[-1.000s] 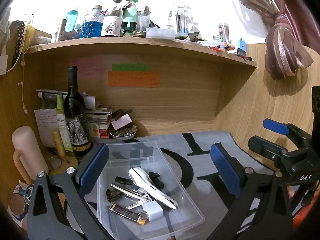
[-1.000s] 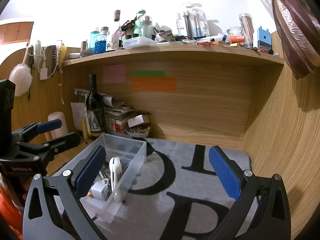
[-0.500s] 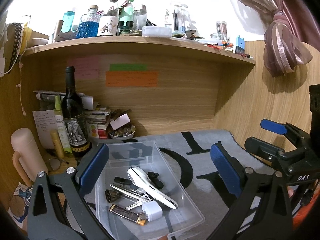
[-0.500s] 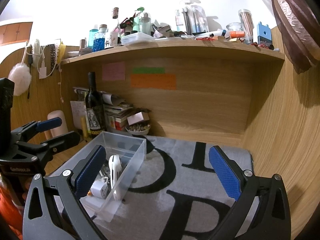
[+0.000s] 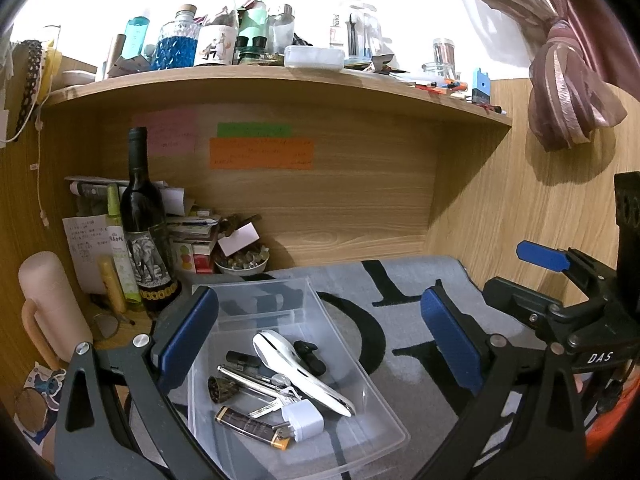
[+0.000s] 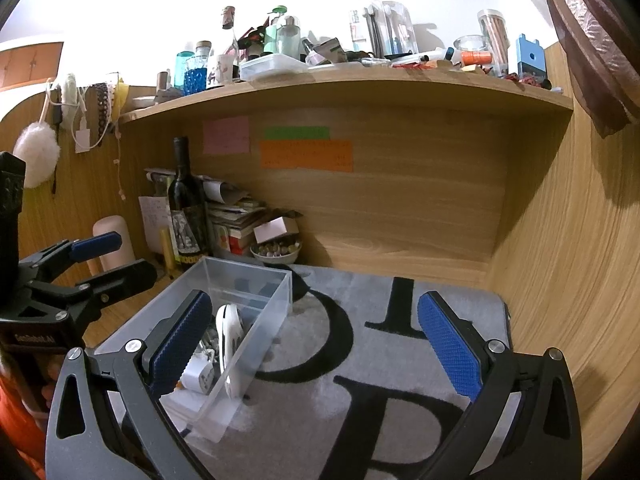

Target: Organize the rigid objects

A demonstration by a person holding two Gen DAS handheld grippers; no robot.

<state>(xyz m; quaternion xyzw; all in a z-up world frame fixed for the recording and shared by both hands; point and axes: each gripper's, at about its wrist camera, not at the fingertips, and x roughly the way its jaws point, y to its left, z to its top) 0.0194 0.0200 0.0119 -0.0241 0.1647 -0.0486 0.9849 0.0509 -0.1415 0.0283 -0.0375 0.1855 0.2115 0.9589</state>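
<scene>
bin (image 5: 362,364): clear glossy plastic | mat (image 6: 360,364): grey matt cloth | desk wall (image 5: 360,208): smooth wood | bottle (image 5: 142,216): dark glossy glass

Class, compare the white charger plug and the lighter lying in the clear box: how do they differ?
The charger plug is white and blocky; the lighter is dark, slim and long with an orange end. The plug sits nearer the box's middle, the lighter nearer its front left wall. Both lie loose, side by side in the clear box.

Your left tongs (image 5: 320,336) stood wide apart, blue pads empty, held level and low. Your right tongs (image 6: 314,336) gaped equally wide, gripping nothing, just beside the left, both pointing forward.
</scene>
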